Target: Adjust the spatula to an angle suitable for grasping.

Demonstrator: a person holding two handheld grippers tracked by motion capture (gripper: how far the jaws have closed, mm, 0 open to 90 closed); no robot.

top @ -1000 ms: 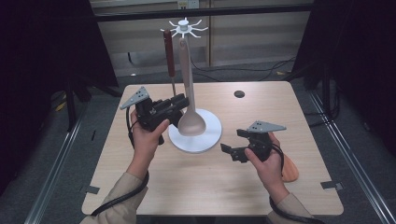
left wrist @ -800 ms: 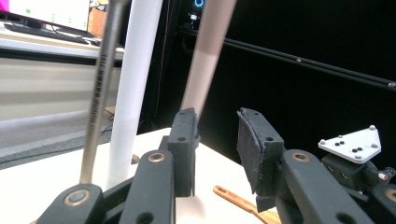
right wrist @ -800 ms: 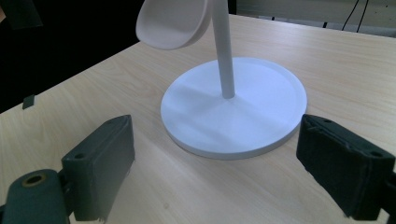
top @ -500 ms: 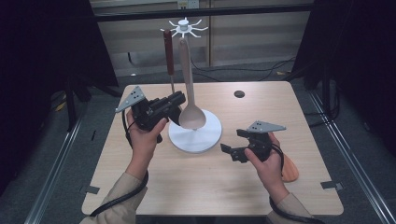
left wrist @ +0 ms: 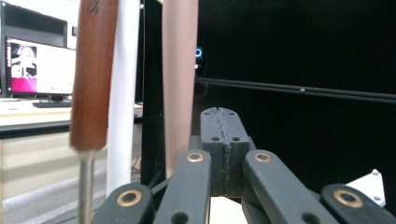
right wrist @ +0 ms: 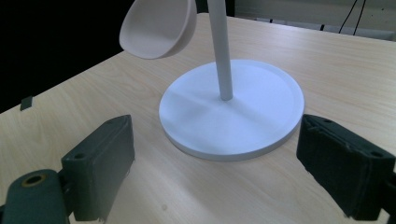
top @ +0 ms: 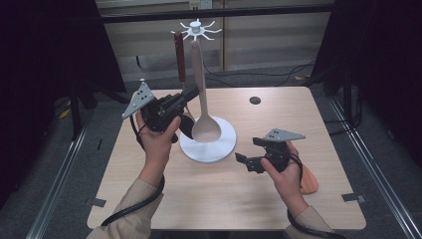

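Ladle (top: pixel 205 124), beige, hangs from the white hook crown (top: pixel 197 29) at the top of the stand; bowl end sits low, just above the white round base (top: pixel 214 149), centre of the wooden table (top: pixel 209 199). In the right gripper view its bowl (right wrist: pixel 156 25) floats clear of the base (right wrist: pixel 233 116), left of the white pole (right wrist: pixel 220 51). A second utensil with a brown handle (top: pixel 179 57) and metal shaft hangs on the crown's left side; left gripper view shows that handle (left wrist: pixel 93 70), the pole (left wrist: pixel 122 93) and the ladle's stem (left wrist: pixel 180 79) side by side.

Left gripper (top: pixel 186 102) is just left of the ladle stem, raised off the table, jaws have just been closing and are now pressed together with nothing between them (left wrist: pixel 223 154). I can't tell if it touches the hanging pieces.

Right gripper (top: pixel 251 158) sits near-right of the base, low over the table, jaws spread wide and empty (right wrist: pixel 215 172), pointed at the base. An orange object (top: pixel 309 181) lies on the table beside the right hand.
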